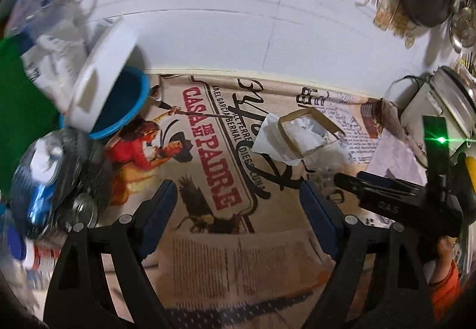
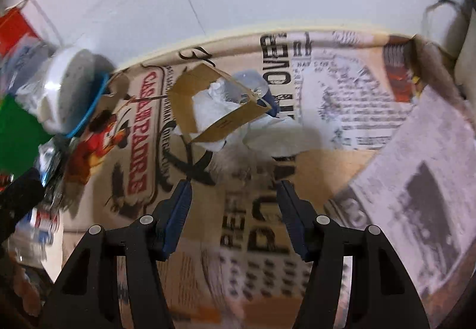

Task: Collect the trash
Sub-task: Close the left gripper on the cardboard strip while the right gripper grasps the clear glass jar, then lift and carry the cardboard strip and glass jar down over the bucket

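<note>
A: Covering the whole table, a printed newspaper-style cloth (image 1: 208, 150) lies against the white wall (image 1: 223, 17). On its left edge, a blue bin (image 1: 131, 109) with a white lid (image 1: 101, 76).

B: And the trash?

A: An open cardboard sleeve (image 2: 220, 124) over crumpled white paper (image 2: 208, 109), mid-cloth, ahead of both grippers.

B: Grippers?

A: The left gripper (image 1: 238, 195) gapes wide, empty. The right gripper (image 2: 233, 195) stands half apart, empty.

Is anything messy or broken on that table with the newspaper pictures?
Yes. A small cardboard box lies tipped over and open in the middle of the printed cloth, with crumpled white paper spilling out of it. At the left edge, a white tub leans crookedly in a blue bowl.
</note>
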Motion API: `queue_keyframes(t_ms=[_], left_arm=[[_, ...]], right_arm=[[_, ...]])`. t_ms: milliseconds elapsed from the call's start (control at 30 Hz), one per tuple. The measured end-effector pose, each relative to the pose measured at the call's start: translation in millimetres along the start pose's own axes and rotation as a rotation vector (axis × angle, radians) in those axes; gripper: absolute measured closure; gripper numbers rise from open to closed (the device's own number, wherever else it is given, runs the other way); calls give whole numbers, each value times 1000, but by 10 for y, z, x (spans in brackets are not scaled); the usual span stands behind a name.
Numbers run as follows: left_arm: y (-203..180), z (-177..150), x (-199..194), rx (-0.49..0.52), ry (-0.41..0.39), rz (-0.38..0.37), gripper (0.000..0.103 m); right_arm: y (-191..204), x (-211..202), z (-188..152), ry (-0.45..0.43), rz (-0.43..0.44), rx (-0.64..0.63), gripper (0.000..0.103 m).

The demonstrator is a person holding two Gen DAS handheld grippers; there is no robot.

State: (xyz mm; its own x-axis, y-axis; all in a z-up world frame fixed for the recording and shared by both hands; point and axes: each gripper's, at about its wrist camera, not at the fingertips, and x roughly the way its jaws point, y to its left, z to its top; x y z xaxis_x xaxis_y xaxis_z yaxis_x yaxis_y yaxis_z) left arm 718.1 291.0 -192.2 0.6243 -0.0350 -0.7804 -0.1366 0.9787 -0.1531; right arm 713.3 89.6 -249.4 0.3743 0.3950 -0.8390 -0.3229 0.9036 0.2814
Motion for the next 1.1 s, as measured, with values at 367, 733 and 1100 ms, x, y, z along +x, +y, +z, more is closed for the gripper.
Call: queue_keyframes(t_ms=[367,733,1100], left_arm=[[-50,400,974,-31,95,-158,47],[-415,517,1574,-23,163,-204,87],[-560,444,1077,-4,59,-120,103]], right_arm=[[-8,317,36,-1,-27,67,47],[-182,-53,-99,-59,-97,53,47],[-395,-567,-297,-127,-112,59,47]])
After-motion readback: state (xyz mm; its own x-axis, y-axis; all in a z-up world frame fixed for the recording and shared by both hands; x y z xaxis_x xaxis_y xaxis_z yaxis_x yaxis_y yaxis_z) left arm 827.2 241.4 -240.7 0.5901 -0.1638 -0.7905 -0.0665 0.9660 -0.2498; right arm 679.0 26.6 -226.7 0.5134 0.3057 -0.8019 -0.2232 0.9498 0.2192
